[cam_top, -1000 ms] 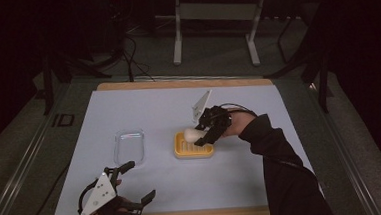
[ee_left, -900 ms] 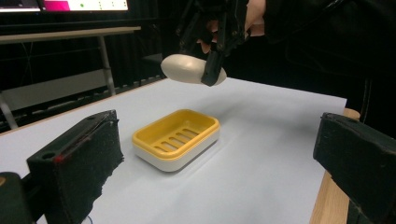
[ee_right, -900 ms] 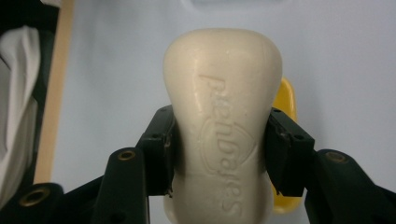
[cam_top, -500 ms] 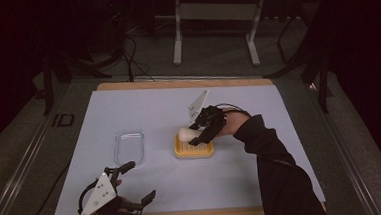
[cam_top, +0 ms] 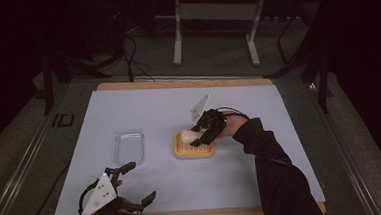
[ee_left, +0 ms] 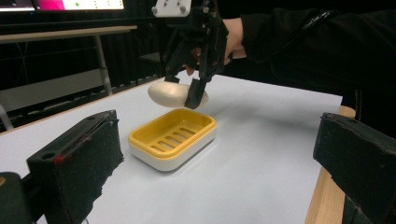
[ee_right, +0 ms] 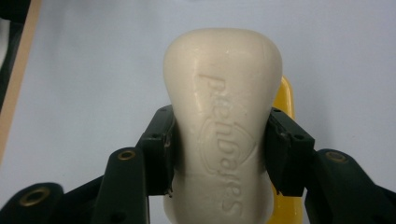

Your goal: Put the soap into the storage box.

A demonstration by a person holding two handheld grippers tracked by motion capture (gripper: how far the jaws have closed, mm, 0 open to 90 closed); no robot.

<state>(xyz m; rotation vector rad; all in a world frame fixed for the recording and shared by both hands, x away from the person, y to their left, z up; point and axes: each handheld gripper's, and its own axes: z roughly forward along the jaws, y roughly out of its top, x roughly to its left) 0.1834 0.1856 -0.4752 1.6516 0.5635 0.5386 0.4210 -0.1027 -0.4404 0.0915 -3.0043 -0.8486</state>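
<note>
We see right gripper (ee_right: 219, 154) clamping smooth cream soap bar (ee_right: 223, 121), embossed lettering, above slotted yellow soap dish (ee_left: 173, 137); left gripper (cam_top: 133, 183) wide open, empty.

The room is dark, and light falls mainly on the table (cam_top: 128, 111), whose pale blue-grey top is edged with wood along its near and far sides. Around it lies a grey-green floor (cam_top: 215, 61). Beyond the far edge stands a metal frame (cam_top: 213, 21) with two pale legs. Black cables (cam_top: 130, 56) trail over the floor at far left, beside dark stands. A metal rail (cam_top: 17, 173) runs along the left side of the table. The far walls are lost in shadow.
</note>
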